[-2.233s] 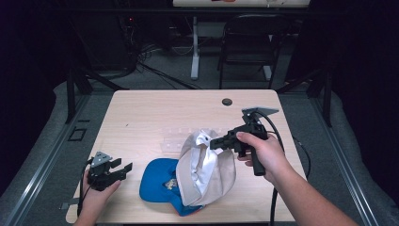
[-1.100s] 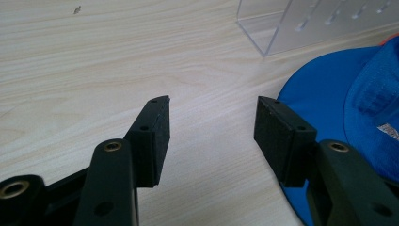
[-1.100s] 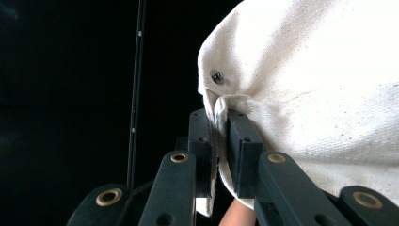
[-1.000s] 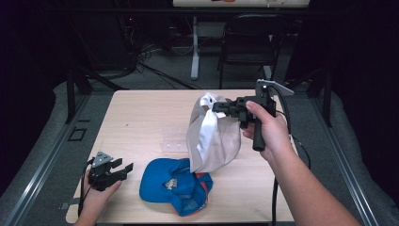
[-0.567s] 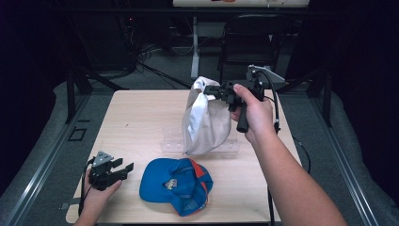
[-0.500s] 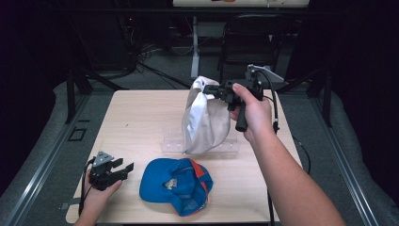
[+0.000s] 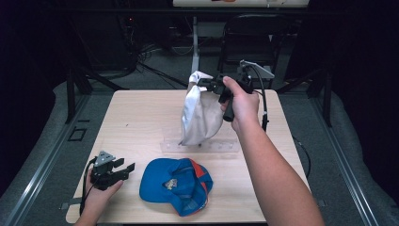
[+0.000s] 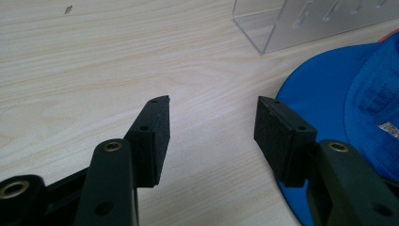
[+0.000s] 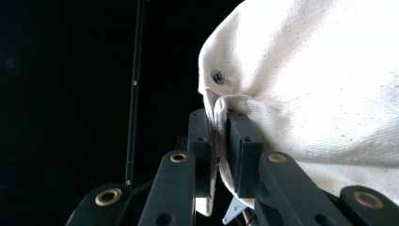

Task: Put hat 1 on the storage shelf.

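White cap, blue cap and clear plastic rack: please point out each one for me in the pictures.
white cap (image 7: 202, 115), high view, on its hanging crown.
blue cap (image 7: 160, 181), high view, on its blue crown.
clear plastic rack (image 8: 301, 21), left gripper view, on its front wall.

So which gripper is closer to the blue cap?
Left. The left gripper rests open on the table right beside the blue cap. The right gripper is up over the table's far side, holding the white cap.
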The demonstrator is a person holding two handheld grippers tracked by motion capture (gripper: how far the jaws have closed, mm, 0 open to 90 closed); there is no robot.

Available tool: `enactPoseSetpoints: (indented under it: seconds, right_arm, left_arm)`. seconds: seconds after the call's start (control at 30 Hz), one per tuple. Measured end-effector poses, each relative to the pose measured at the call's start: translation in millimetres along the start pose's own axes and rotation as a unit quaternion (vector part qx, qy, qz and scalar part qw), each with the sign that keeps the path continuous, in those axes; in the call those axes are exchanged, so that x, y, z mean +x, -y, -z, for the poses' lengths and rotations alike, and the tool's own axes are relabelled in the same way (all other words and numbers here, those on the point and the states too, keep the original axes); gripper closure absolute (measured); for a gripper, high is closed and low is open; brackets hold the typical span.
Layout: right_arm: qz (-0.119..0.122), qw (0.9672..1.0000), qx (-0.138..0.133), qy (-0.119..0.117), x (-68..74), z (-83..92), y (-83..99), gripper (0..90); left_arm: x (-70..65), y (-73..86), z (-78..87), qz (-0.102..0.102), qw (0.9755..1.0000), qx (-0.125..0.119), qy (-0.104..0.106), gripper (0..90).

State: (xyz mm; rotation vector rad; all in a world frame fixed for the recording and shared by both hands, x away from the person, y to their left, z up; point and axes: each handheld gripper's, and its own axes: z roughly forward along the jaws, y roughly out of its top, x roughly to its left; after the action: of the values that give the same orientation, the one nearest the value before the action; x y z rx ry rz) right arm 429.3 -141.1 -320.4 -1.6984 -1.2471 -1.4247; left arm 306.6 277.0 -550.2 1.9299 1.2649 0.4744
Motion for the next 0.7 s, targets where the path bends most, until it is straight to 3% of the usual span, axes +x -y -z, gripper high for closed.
enactPoseSetpoints:
  seconds: [0.43,0.7]
  right_arm:
    - [0.005,0.9995,0.002,0.03,-4.0,-21.0,-5.0,81.1]
    - [0.009,0.9994,0.008,0.033,-5.1,-24.2,-4.4,80.9]
  left_arm:
    - [-0.2,-0.6,-0.1,-0.005,1.0,0.003,0.0,46.3]
    - [-1.9,-1.0,-1.0,-0.008,1.0,0.003,0.001,46.2]
